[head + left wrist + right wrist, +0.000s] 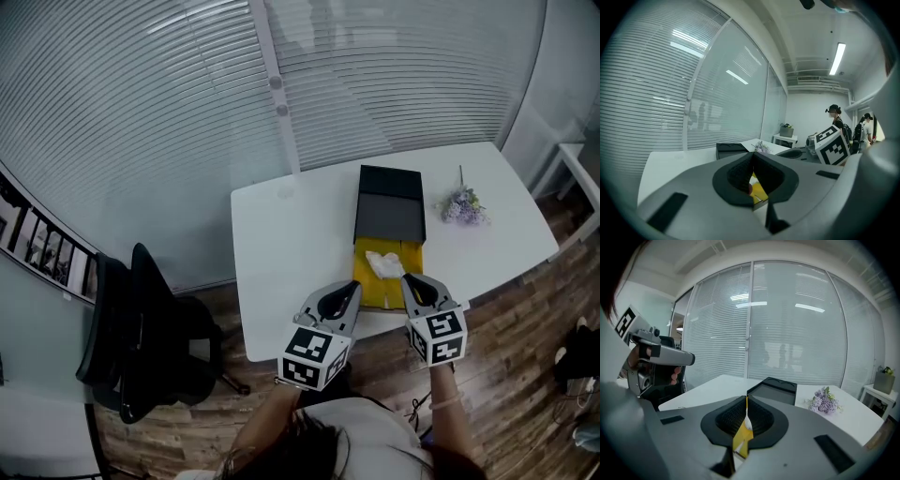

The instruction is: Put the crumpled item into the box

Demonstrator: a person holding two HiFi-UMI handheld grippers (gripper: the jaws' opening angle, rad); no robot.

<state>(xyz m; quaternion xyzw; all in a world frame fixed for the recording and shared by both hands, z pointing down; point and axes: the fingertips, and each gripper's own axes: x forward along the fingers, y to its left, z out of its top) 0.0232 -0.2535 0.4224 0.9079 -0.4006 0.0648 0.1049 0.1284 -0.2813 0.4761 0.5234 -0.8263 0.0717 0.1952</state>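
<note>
Pinching the yellow box point(375, 292) by its side walls, the left gripper point(353, 290) and right gripper point(410, 280) are both closed. The crumpled paper point(382, 264) lies inside it, just ahead between them and nearer the right.

Left of the left tongs point(353, 287), bare table point(281, 239) is lying open; ahead, the black box point(390, 202) and, rightward, flowers point(461, 206) are blocking.

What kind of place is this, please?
Most likely an office or meeting room: glass partition walls with horizontal blinds, a white table, a black office chair and a ceiling tube light suggest it.
</note>
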